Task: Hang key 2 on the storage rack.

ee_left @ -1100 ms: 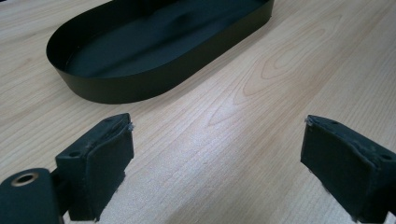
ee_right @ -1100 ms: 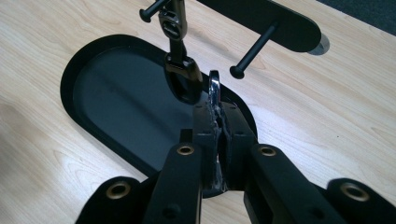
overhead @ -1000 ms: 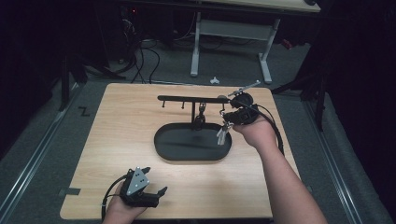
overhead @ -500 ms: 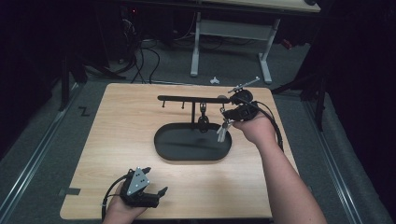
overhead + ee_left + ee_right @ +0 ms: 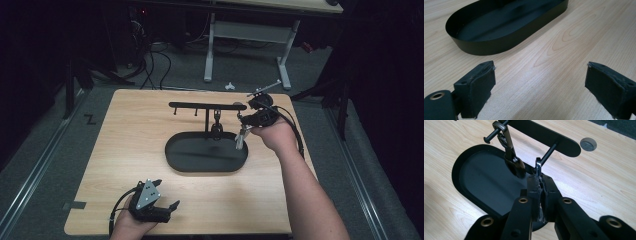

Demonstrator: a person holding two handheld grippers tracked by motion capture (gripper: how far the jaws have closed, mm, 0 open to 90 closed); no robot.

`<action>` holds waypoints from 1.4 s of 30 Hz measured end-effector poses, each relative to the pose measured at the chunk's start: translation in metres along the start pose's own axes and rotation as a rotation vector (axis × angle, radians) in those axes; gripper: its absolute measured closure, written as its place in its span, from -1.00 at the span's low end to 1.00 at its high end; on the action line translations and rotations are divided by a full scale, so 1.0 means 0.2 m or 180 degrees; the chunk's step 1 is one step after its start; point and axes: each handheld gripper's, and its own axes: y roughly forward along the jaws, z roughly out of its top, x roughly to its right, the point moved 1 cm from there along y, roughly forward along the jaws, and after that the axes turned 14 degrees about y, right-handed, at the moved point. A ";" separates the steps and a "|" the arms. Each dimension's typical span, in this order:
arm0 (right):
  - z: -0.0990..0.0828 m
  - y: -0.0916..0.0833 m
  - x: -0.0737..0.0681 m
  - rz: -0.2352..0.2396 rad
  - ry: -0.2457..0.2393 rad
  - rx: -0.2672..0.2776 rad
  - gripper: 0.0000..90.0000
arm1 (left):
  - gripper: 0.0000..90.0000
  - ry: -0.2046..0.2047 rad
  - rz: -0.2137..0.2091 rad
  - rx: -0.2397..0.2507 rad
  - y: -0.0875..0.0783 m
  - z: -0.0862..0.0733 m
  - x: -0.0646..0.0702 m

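Spoon (image 5: 538, 168), a thin metal one, is pinched by its handle in the right gripper (image 5: 540, 185), jaws pressed together on it, its top just beside a peg (image 5: 550, 151) of the black rack (image 5: 207, 106). In the high view it hangs tilted over the right end of the oval tray (image 5: 206, 154). Another utensil (image 5: 510, 155) hangs from a nearer peg. Well apart, at the counter (image 5: 130, 125)'s near edge, the left gripper (image 5: 162, 209) rests with jaws spread, holding nothing
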 end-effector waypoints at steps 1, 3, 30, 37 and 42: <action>0.00 0.00 0.00 0.0010 0.0005 -0.0004 0.93 | -0.78 0.0006 -0.0004 -0.0003 0.00 0.00 0.00; 0.00 0.00 0.01 0.0027 0.0003 -0.0016 0.93 | -0.78 0.0013 -0.0019 -0.0013 0.00 0.00 0.00; 0.00 0.00 0.03 0.0042 -0.0058 0.0028 0.90 | -0.78 0.0033 -0.0056 -0.0027 0.01 0.00 0.01; 0.02 0.02 0.04 0.0005 -0.0023 0.0058 0.90 | -0.78 0.0035 -0.0063 -0.0035 0.01 0.00 0.01; 0.03 0.05 0.04 -0.0188 -0.0015 0.0110 0.81 | -0.78 0.0040 -0.0065 -0.0044 0.01 0.00 0.01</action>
